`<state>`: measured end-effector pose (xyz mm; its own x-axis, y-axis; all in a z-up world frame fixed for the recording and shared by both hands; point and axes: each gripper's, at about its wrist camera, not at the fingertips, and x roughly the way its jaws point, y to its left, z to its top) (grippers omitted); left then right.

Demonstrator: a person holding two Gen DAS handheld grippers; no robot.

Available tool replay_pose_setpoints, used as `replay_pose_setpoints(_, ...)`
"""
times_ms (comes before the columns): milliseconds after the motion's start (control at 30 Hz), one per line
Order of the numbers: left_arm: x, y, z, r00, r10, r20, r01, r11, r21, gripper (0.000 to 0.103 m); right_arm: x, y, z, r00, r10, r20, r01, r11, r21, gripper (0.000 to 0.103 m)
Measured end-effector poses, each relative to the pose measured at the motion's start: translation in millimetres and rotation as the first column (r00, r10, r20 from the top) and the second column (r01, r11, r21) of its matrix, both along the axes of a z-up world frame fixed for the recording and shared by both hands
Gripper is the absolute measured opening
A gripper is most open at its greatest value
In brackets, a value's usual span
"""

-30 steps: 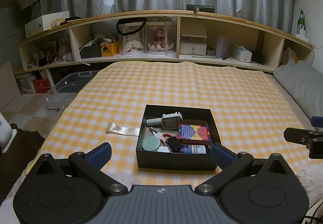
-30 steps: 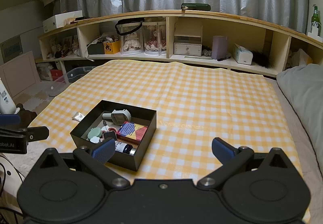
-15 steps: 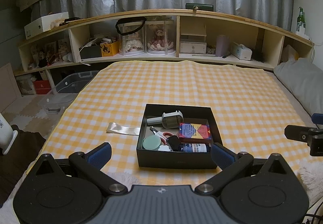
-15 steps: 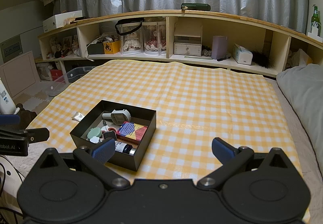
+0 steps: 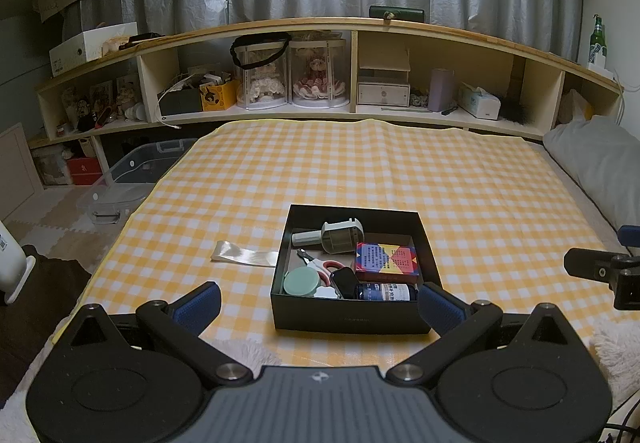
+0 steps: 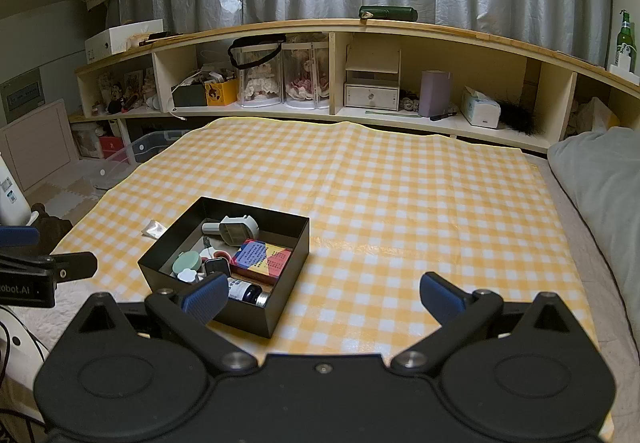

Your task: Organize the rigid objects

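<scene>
A black open box (image 5: pixel 348 319) (image 6: pixel 294 239) sits on the yellow checked cloth (image 5: pixel 360 163) (image 6: pixel 400 203). Inside lie a grey tape dispenser (image 5: pixel 340 237) (image 6: pixel 236 229), a colourful card box (image 5: pixel 387 261) (image 6: pixel 264 259), red-handled scissors (image 5: pixel 324 266), a round green tin (image 5: pixel 301 280) (image 6: pixel 187 262), a black fob (image 5: pixel 345 281) and a dark bottle (image 5: pixel 386 291) (image 6: pixel 246 293). My left gripper (image 5: pixel 318 307) is open just before the box's near wall, holding nothing. My right gripper (image 6: pixel 322 297) is open to the right of the box, empty.
A strip of clear tape (image 5: pixel 244 254) (image 6: pixel 154 229) lies on the cloth left of the box. A long wooden shelf (image 5: pixel 360 107) with dolls and boxes runs along the back. A grey pillow (image 6: pixel 596 171) lies at the right. A clear bin (image 5: pixel 132 179) stands on the floor, left.
Both grippers stay open and nearly still; the left wrist view has tilted very slightly. Nothing in the box has moved.
</scene>
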<state>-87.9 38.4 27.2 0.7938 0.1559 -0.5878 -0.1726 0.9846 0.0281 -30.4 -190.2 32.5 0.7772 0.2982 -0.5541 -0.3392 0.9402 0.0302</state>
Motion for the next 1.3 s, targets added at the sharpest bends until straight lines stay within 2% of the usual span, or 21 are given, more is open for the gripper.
replay_pose_setpoints(1300, 0.7, 1.5, -5.6, 1.000, 0.002, -0.010, -0.002, 1.000, -0.002, 0.103, 0.5, -0.5, -0.5, 1.000, 0.003, 0.000, -0.003, 1.000, -0.003, 0.103)
